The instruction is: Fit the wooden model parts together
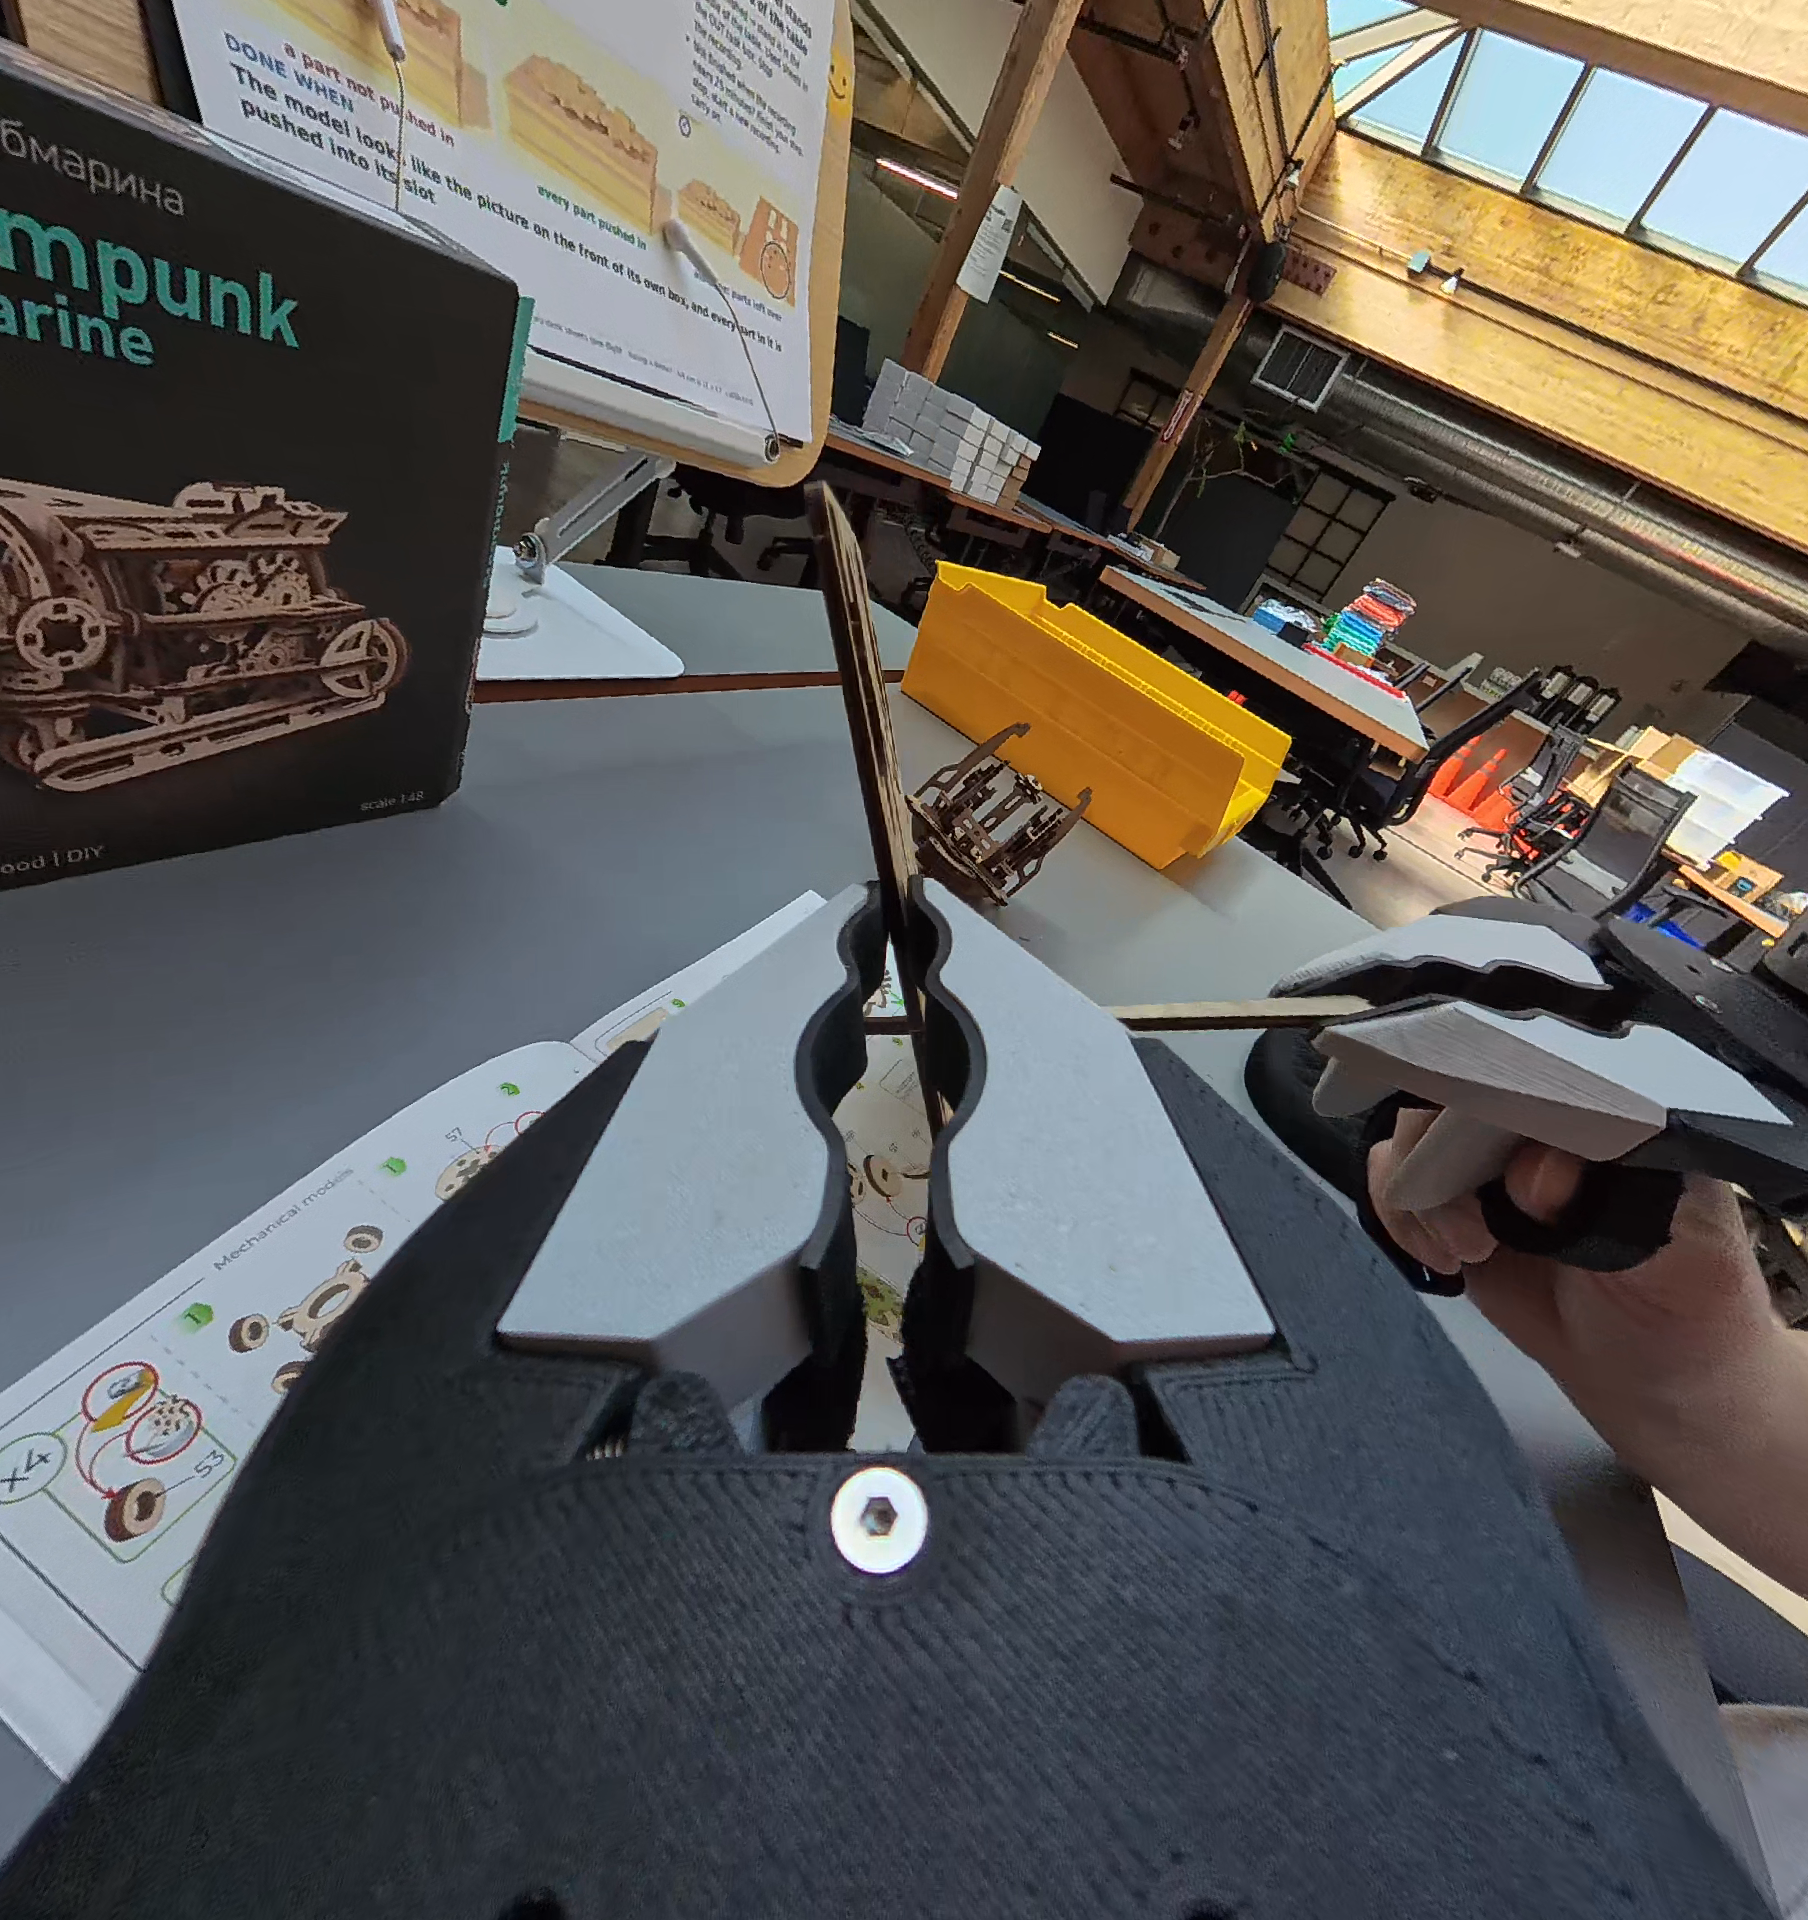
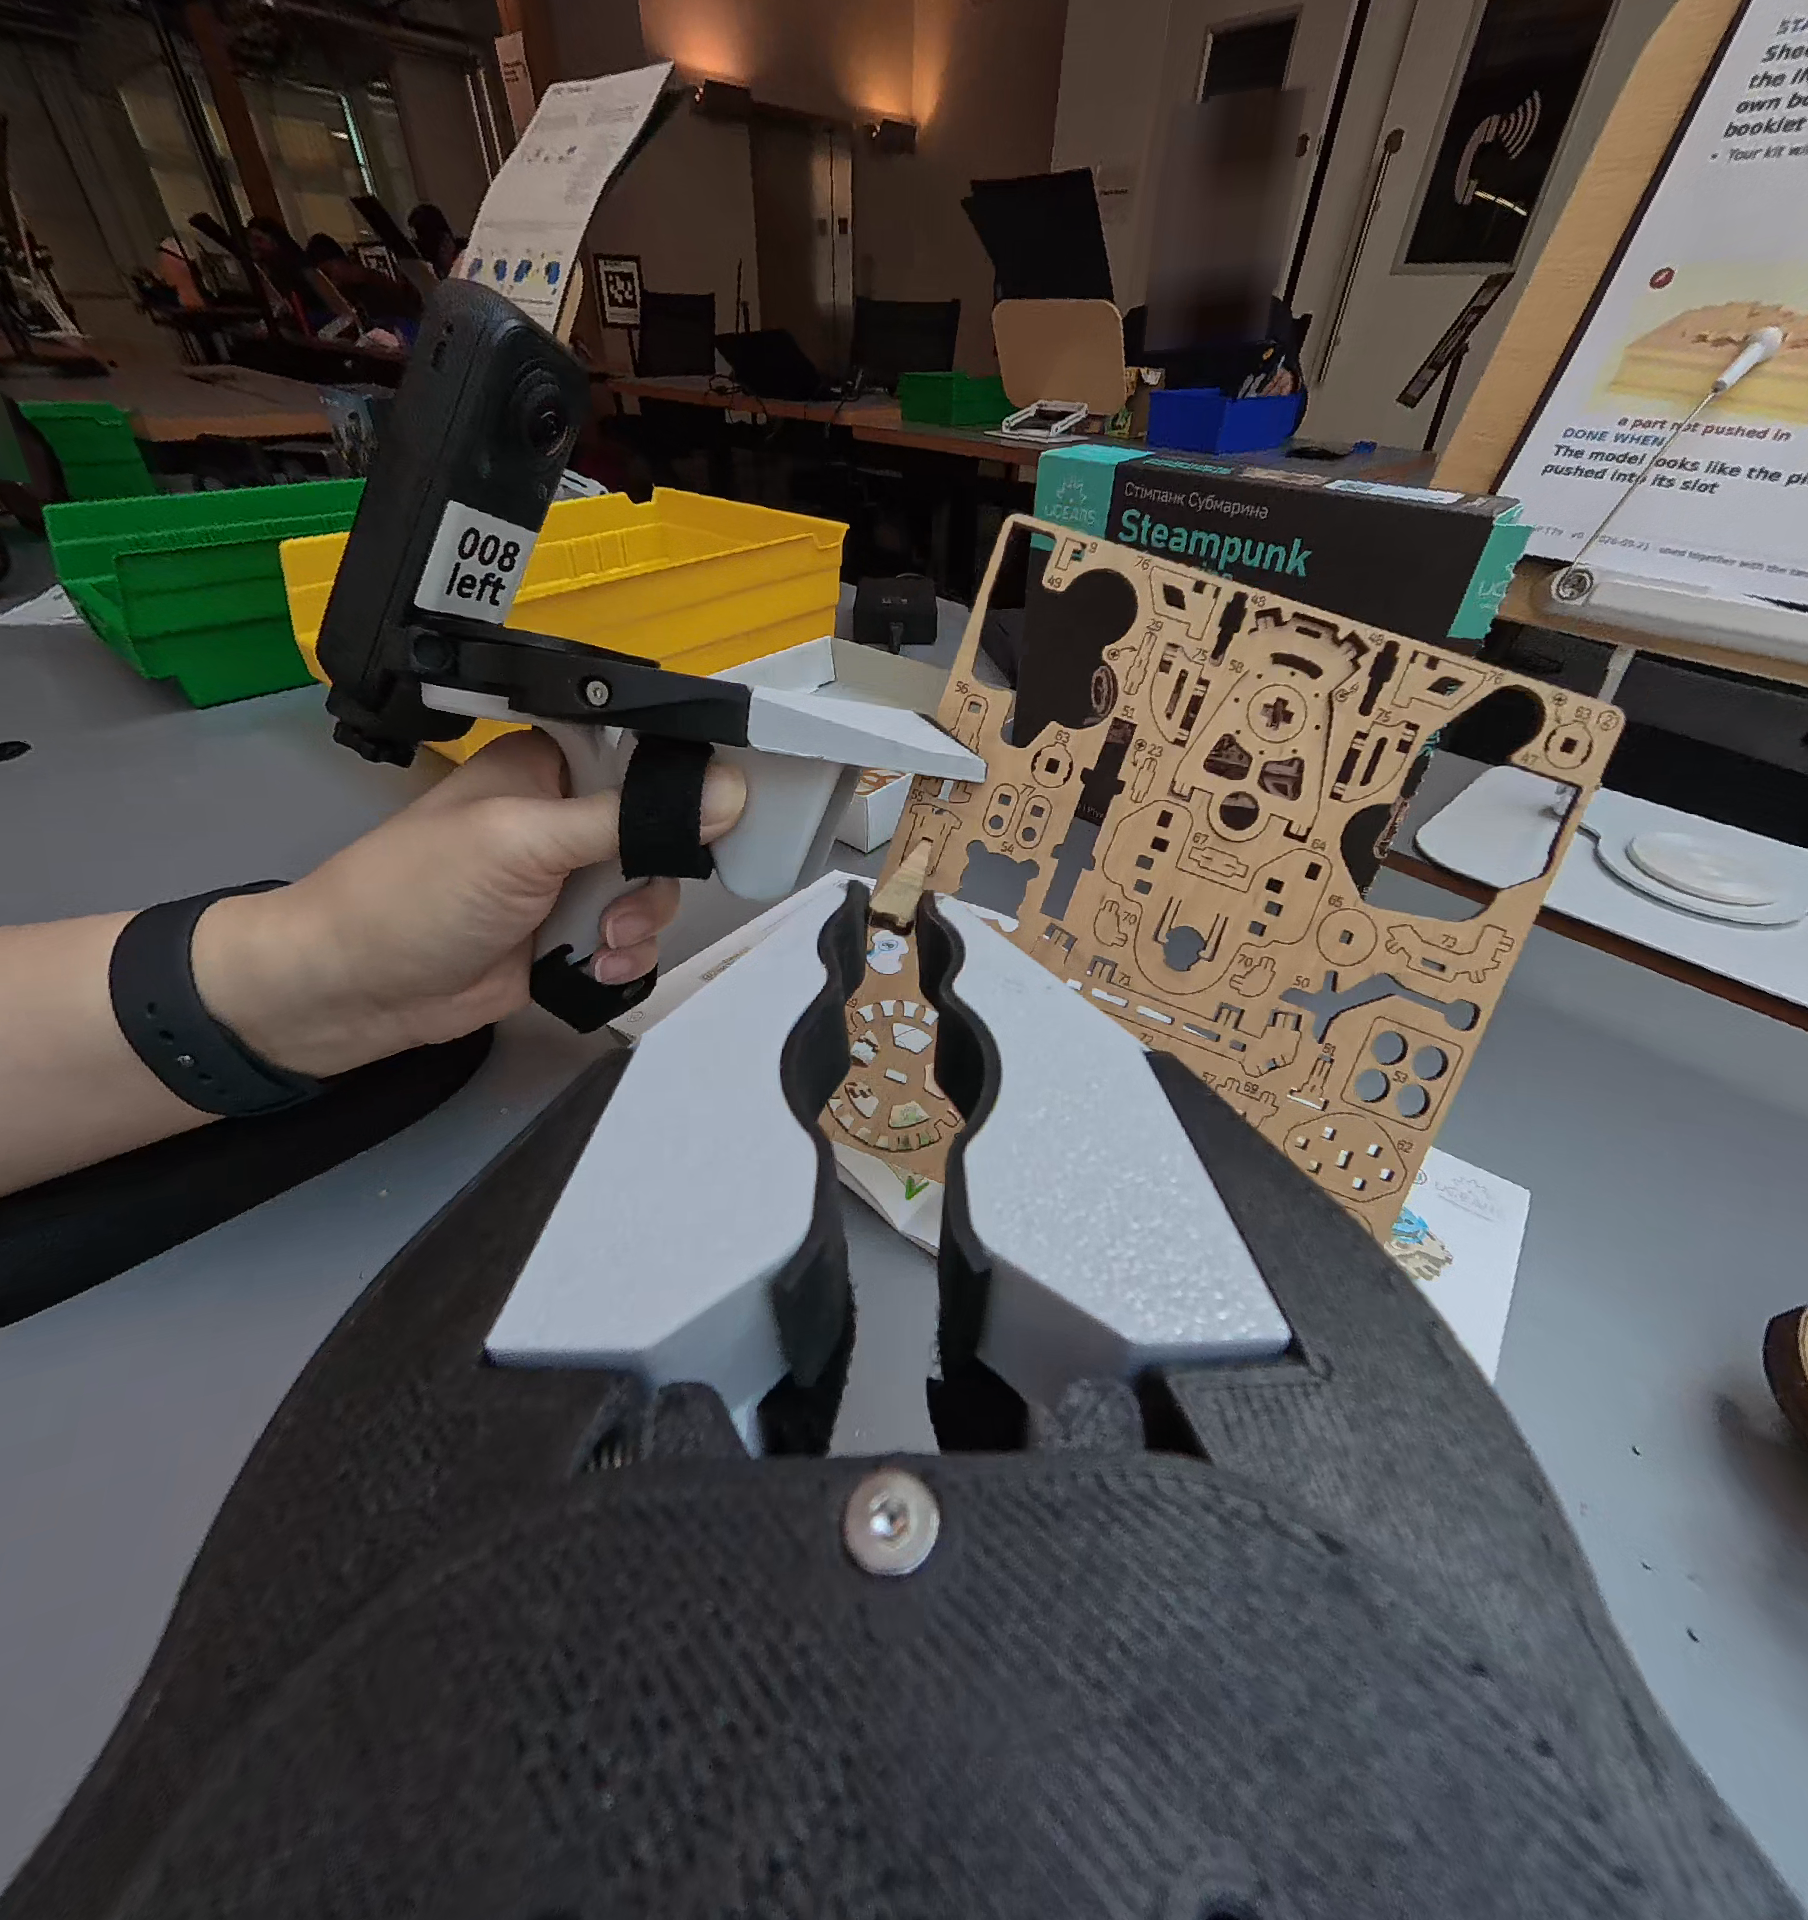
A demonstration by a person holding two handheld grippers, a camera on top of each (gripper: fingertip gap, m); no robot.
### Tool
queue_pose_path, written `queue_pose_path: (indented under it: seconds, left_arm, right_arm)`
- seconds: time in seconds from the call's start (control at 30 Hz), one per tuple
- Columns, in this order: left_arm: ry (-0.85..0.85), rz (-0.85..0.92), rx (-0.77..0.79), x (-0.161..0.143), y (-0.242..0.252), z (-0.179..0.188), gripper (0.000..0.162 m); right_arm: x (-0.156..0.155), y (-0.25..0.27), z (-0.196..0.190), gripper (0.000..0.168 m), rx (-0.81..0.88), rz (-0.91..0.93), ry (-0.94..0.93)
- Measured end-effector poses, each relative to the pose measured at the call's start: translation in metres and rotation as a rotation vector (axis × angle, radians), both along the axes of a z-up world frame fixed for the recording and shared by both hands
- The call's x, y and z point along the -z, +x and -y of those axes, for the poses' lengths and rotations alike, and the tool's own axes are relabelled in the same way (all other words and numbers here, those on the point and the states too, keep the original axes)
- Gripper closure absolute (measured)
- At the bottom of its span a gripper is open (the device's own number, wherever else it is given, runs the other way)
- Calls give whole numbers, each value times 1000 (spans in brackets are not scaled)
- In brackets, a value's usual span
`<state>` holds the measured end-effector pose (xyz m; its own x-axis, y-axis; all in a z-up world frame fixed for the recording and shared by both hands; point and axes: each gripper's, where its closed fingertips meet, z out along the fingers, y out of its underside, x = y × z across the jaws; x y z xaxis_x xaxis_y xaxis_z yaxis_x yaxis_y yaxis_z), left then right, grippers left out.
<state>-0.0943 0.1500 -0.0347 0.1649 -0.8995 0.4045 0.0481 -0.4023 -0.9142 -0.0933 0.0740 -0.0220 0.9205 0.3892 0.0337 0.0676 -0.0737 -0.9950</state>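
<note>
My left gripper (image 1: 895,904) is shut on the edge of a plywood parts sheet (image 1: 858,665) and holds it upright above the table. In the left wrist view the sheet is edge-on. In the right wrist view the sheet (image 2: 1243,883) faces me, with many laser-cut parts and several empty holes, and the left gripper (image 2: 957,764) pinches its left edge. My right gripper (image 2: 895,904) is shut on a small thin wooden piece (image 2: 905,883) whose tip touches the sheet's lower left. In the left wrist view the right gripper (image 1: 1305,1013) points this wooden piece (image 1: 1232,1013) at the sheet.
A partly built wooden model (image 1: 993,821) lies on the grey table by a yellow bin (image 1: 1087,707). The dark kit box (image 1: 204,520) stands at the back left. An open instruction booklet (image 1: 256,1299) lies under the grippers. Green bins (image 2: 183,582) sit farther off. My hands' fingertips stand some 8 cm from each other.
</note>
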Motion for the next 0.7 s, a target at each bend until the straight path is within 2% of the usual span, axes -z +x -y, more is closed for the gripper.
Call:
queue_pose_path:
  seconds: [0.03, 0.13, 0.37, 0.47, 0.6, 0.7]
  left_arm:
    - [8, -4, 1, 0, 0, 1, 161]
    - [29, -6, 17, -2, 1, 4, 162]
    - [85, -18, 15, -7, 3, 9, 161]
    - [68, -18, -33, -5, -3, -1, 162]
    - [12, 14, -45, -4, -12, -16, 162]
    - [-41, 42, -5, -4, -12, -14, 162]
  right_arm:
    - [-1, -1, 0, 161, 0, 23, -17]
    - [-7, -1, -1, 161, -5, 85, -77]
    - [-19, 3, -3, 161, -42, 62, -197]
    - [-12, 0, 4, 162, -26, 92, -163]
    - [-3, -4, 14, 162, -53, 44, -141]
    - [-19, 2, 20, 162, -38, 37, -44]
